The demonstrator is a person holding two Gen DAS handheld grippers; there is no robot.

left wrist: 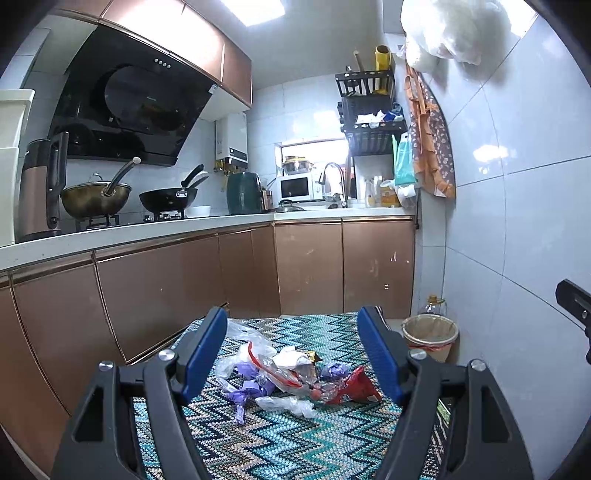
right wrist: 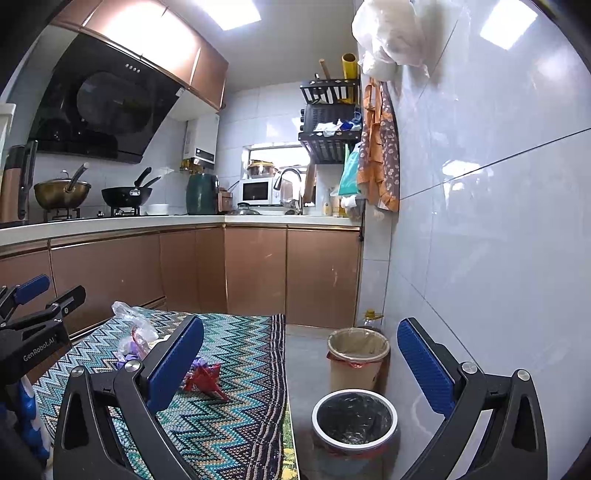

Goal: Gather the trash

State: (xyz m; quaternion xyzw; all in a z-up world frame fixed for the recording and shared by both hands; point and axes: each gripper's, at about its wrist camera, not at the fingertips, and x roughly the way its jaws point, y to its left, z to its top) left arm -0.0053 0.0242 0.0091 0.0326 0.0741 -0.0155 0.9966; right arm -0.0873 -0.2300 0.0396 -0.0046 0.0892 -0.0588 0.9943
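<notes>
1. On the zigzag-cloth counter (left wrist: 332, 443), just ahead of our left gripper (left wrist: 291, 354), lies the trash pile (left wrist: 291, 380): a red wrapper (left wrist: 354, 387), clear plastic and purple scraps.
2. We judge it light, soft, crinkly and slippery; pinch a bunched fold.
3. Left gripper: spread wide, holding nothing.
4. Right gripper (right wrist: 301, 358): spread wide, empty, above the black-lined bin (right wrist: 354, 417).

White tiled wall (right wrist: 480, 184); copper cabinets (left wrist: 310, 266); white countertop (left wrist: 147, 229); small window (left wrist: 314, 147); bright ceiling light (right wrist: 229, 11).

Two bins (right wrist: 354, 417) (right wrist: 357, 356), two pans (left wrist: 95, 197) (left wrist: 168, 199), one microwave (left wrist: 295, 187).
</notes>
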